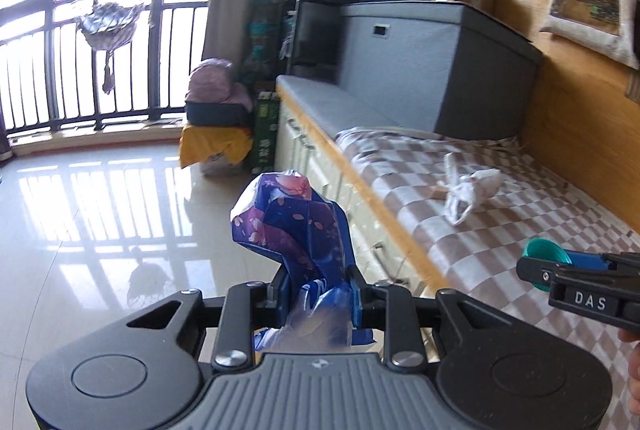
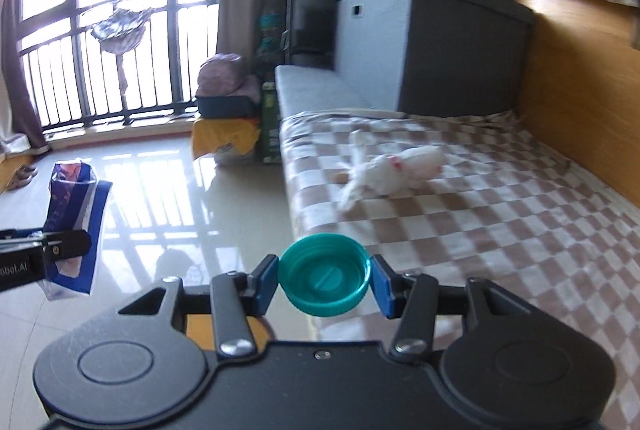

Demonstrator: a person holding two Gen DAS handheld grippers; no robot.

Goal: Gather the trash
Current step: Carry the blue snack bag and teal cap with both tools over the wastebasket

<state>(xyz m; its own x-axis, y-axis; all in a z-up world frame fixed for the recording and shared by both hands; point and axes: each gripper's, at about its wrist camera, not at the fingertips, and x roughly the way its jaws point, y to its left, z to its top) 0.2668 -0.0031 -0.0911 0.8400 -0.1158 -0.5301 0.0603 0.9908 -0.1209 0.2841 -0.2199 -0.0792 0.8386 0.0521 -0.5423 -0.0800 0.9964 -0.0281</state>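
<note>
A crumpled blue wrapper (image 1: 292, 230) printed with pink blossoms stands up from between the blue pads of the left gripper (image 1: 318, 294), which is clenched tight on its lower end; the crinkled top rises above the fingertips over the glossy tiled floor (image 1: 100, 222), beside the edge of the bed (image 1: 500, 230); a teal bottle cap (image 2: 325, 276) sits squarely between the pads of the right gripper (image 2: 325, 280), grasped by its ribbed rim, its open underside turned towards the camera, just off the near corner of the checked bedspread (image 2: 500, 214); on that brown-and-white bedspread, well apart from both grippers, lies a crumpled white plastic bag (image 1: 472, 190) with a tan scrap touching its left side; the left wrist view shows the right gripper coming in from the right edge with the cap seen edge-on; the right wrist view shows the wrapper side-on at the far left, flatter and with a white edge, and a pair of sandals (image 2: 22, 176) on the floor by the curtain; both views show the barred window (image 1: 100, 30), a grey storage box (image 1: 432, 62) at the head of the bed and a yellow-draped stack (image 2: 224, 134) on the floor.
</note>
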